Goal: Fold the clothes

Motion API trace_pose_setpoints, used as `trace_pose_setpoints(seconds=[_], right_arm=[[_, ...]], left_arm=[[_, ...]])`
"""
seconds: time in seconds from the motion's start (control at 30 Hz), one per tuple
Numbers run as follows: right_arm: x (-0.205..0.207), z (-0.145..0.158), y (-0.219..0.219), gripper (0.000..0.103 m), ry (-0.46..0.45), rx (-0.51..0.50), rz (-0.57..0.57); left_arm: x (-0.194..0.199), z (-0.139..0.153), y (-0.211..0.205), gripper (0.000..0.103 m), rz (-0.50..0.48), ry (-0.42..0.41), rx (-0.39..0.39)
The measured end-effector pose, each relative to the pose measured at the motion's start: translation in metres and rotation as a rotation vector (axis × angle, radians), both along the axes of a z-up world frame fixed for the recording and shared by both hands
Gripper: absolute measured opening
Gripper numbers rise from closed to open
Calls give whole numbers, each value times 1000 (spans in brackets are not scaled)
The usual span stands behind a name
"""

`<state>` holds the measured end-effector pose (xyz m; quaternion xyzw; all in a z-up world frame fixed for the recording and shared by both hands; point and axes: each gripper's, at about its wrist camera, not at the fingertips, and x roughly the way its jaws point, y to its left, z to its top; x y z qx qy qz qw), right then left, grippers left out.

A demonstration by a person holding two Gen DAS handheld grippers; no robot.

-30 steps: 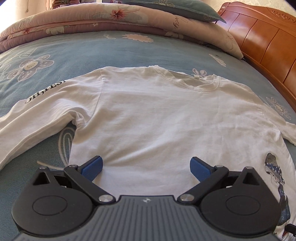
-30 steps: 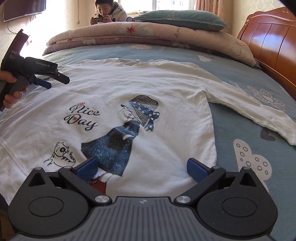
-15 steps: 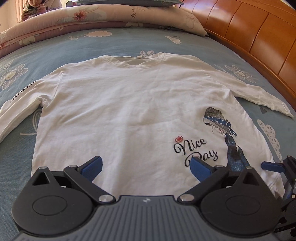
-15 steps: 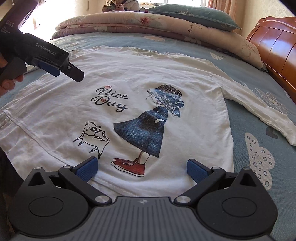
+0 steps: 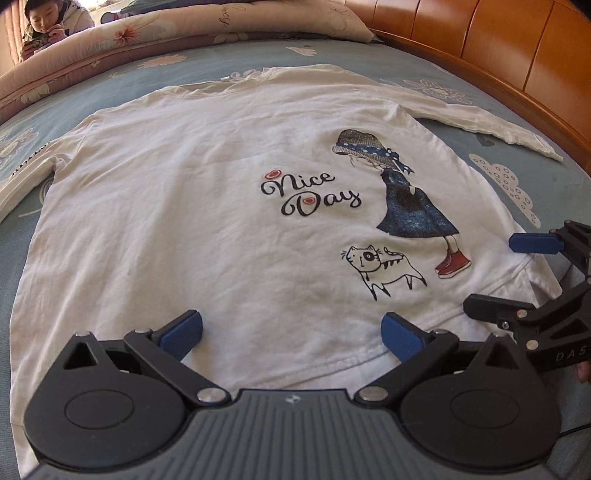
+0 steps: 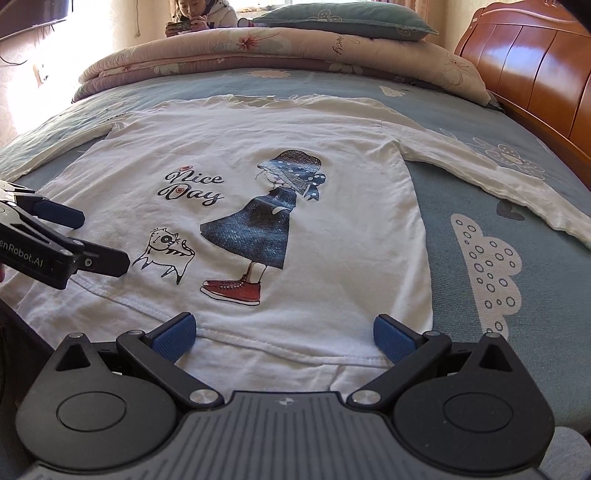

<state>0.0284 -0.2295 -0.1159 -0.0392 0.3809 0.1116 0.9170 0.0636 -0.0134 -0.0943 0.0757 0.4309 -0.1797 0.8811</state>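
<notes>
A white long-sleeved shirt (image 5: 207,229) (image 6: 332,236) lies flat and face up on the bed, printed with "Nice Day", a girl and a cat. Both sleeves are spread outward. My left gripper (image 5: 291,334) hovers open just above the shirt's bottom hem, left of middle, nothing between its blue pads. My right gripper (image 6: 284,334) is open over the hem near the right corner. In the left wrist view the right gripper (image 5: 517,273) shows at the right edge, open. In the right wrist view the left gripper (image 6: 85,240) shows at the left edge, open.
The bed has a blue patterned sheet (image 6: 498,295). A folded pink quilt (image 6: 258,48) and a teal pillow (image 6: 343,22) lie at the far end. A wooden headboard (image 6: 535,74) runs along the right. A person (image 6: 199,18) sits behind the quilt holding a phone.
Both grippers have pulled back toward the shirt's bottom hem. The left one swung right, so the print has come into its view. Both have stayed open.
</notes>
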Motion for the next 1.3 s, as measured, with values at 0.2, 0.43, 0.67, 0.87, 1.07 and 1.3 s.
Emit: trace_pose_setpoints(seconds=[0.2, 0.43, 0.67, 0.87, 1.07, 1.3], right_arm=[[-5, -2, 0, 103, -28, 7, -4], [-7, -2, 0, 103, -35, 7, -8], [-8, -3, 0, 103, -46, 10, -3], [-10, -5, -2, 103, -66, 16, 9], [-12, -7, -4, 103, -102, 25, 30], [-14, -8, -4, 103, -113, 28, 32]], left_arm=[[0, 14, 11, 102, -15, 14, -57], [74, 30, 13, 102, 167, -58, -104], [104, -2, -9, 102, 218, -25, -58], [58, -6, -19, 102, 141, -75, -22], [15, -3, -22, 102, 40, -96, 9], [29, 1, -19, 102, 131, -62, -98]])
